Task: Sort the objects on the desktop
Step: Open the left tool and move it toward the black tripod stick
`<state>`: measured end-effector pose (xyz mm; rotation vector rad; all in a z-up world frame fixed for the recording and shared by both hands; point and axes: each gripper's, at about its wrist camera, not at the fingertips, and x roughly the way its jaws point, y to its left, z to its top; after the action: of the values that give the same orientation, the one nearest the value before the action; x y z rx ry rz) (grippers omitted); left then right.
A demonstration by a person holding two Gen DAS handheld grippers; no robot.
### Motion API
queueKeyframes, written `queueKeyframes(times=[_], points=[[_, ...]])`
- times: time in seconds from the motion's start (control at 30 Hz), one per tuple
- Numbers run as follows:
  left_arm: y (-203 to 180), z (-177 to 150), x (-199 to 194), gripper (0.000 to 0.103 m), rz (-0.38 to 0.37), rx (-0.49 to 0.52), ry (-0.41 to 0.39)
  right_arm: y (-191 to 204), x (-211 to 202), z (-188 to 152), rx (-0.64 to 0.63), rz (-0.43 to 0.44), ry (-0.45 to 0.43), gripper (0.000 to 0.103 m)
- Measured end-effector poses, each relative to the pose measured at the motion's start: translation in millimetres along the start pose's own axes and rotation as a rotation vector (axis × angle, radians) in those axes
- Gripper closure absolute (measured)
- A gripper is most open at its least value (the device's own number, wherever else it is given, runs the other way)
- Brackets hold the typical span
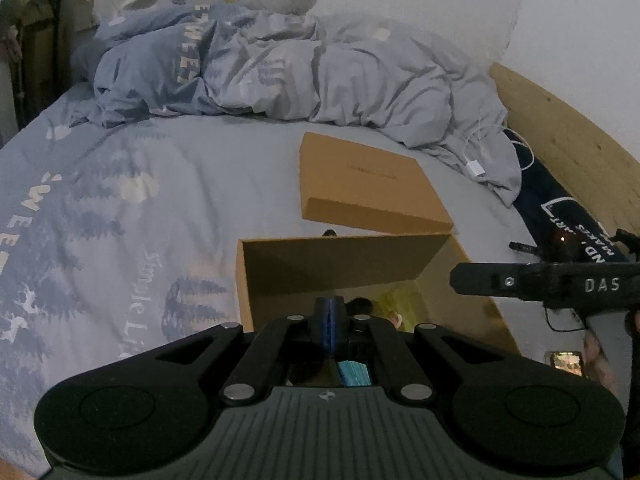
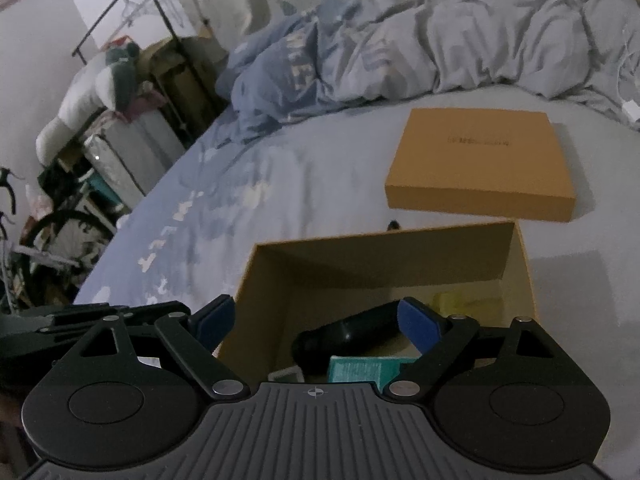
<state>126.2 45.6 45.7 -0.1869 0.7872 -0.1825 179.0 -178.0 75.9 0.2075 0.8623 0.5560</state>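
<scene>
A: While both grippers hung over the open box (image 2: 520, 264), the left gripper (image 1: 329, 330) had its blue pads pressed flat together with nothing between them; the right gripper (image 2: 316, 320) stood spread wide, one fingertip outside the box's near-left wall, the other inside over the contents, gripping nothing.

B: And the things being sorted?

A: They lay in the bottom of the box; a dark rounded object (image 2: 348, 340) sat just beside a teal packet (image 2: 364, 368), a small white-edged card (image 2: 286, 376) lay near the left wall, and something yellow (image 2: 452, 304) was tucked in the far corner; I could not tell what the yellow thing was. The lid (image 2: 484, 160) rested apart on the bedsheet (image 2: 300, 184), just beyond the box's far wall.

B: What looked risky?

A: I judged the straddling finger the main worry; had the right gripper dropped or closed as it stood, that finger might have caught the cardboard wall and shoved the box across the soft sheet. The two grippers were also close together; a careless reach could have knocked one against the other. The dim light made the dark object easy to misjudge.
</scene>
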Motion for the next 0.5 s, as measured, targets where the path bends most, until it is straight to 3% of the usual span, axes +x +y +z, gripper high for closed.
queueKeyframes(times=[0.5], points=[[-3, 35, -1, 0.102, -0.011, 0.006, -0.032, 6, -26, 53, -0.065, 0.006, -0.056, 0.008]])
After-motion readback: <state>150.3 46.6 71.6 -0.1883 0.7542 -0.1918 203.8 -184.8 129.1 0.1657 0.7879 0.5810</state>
